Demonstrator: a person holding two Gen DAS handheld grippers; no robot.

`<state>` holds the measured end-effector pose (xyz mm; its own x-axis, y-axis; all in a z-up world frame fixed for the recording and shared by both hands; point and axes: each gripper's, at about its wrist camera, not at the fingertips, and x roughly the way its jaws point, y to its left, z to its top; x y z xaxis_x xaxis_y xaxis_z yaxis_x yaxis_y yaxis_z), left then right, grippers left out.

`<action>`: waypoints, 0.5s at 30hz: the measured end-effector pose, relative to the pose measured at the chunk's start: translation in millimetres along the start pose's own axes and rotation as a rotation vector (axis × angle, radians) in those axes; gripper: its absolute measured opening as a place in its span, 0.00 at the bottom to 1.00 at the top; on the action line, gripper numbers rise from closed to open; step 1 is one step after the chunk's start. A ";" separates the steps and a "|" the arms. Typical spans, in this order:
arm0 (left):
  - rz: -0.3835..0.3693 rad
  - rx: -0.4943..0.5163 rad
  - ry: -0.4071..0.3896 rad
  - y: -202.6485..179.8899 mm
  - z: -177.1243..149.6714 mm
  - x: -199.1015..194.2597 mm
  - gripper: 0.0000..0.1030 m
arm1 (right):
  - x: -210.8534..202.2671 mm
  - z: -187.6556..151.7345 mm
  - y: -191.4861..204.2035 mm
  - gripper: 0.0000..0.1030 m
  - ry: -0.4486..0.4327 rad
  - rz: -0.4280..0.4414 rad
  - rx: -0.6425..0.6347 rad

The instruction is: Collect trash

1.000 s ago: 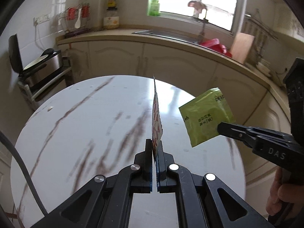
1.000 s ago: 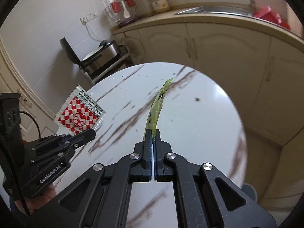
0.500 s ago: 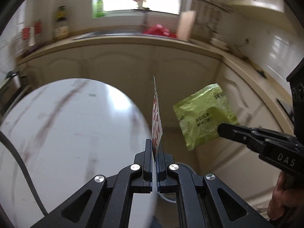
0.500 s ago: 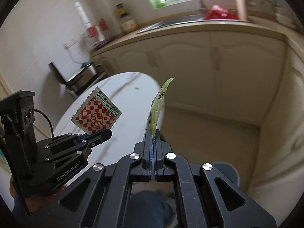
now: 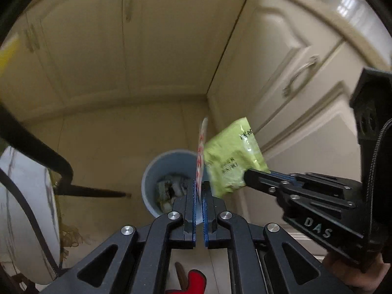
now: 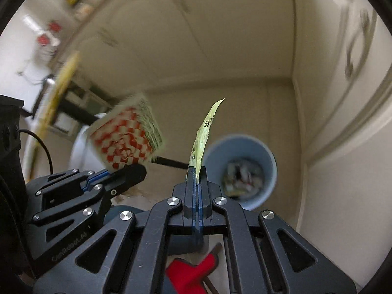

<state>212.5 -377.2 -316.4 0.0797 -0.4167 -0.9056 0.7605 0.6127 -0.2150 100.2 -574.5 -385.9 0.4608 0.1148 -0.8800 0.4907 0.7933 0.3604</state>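
Observation:
My left gripper (image 5: 200, 183) is shut on a red-and-white checkered wrapper (image 5: 201, 147), seen edge-on; the jaws show a narrow gap. The same wrapper shows flat and blurred in the right wrist view (image 6: 125, 138), held by the left gripper (image 6: 137, 169). My right gripper (image 6: 196, 170) is shut on a green wrapper (image 6: 204, 134), which also shows in the left wrist view (image 5: 230, 156) in the right gripper (image 5: 247, 176). A light blue bin (image 5: 153, 171) with trash inside stands on the floor below both grippers; in the right wrist view the bin (image 6: 269, 156) is just right of the green wrapper.
Cream cabinet doors (image 5: 122, 44) line the back and right side, meeting in a corner behind the bin. The round white marble table's edge (image 5: 29, 208) is at the left, with a black leg (image 5: 93, 192) reaching toward the bin. Tan floor (image 5: 110, 134) surrounds the bin.
Both grippers have swung off the table and tilted down toward the floor, carrying their wrappers over the blue bin. The left jaws have eased slightly apart.

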 end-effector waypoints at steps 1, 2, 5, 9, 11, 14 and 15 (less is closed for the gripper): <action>0.005 -0.005 0.020 3.6 3.3 8.4 0.16 | 9.2 1.4 -8.7 0.08 0.013 -0.010 0.023; 0.005 -0.017 0.039 7.5 5.8 14.9 0.24 | 15.9 3.6 -17.6 0.15 0.018 -0.019 0.048; 0.012 -0.042 0.033 15.1 12.0 18.7 0.50 | 23.6 6.7 -38.2 0.64 0.011 -0.044 0.111; 0.070 -0.023 -0.010 13.2 27.6 9.0 0.70 | 16.0 5.2 -57.8 0.94 -0.019 -0.033 0.169; 0.104 0.007 -0.050 -0.1 20.0 -11.4 0.72 | 3.7 5.2 -62.2 0.95 -0.062 -0.027 0.200; 0.133 0.054 -0.161 -18.5 9.6 -54.9 0.79 | -24.4 -3.6 -64.5 1.00 -0.134 -0.023 0.224; 0.147 0.068 -0.203 -24.6 5.8 -70.6 0.86 | -28.8 -3.7 -62.8 1.00 -0.150 -0.023 0.223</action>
<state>192.0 -366.8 -245.1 0.3151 -0.4573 -0.8316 0.7725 0.6326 -0.0551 53.4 -625.3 -384.3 0.5439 -0.0052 -0.8391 0.6455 0.6415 0.4144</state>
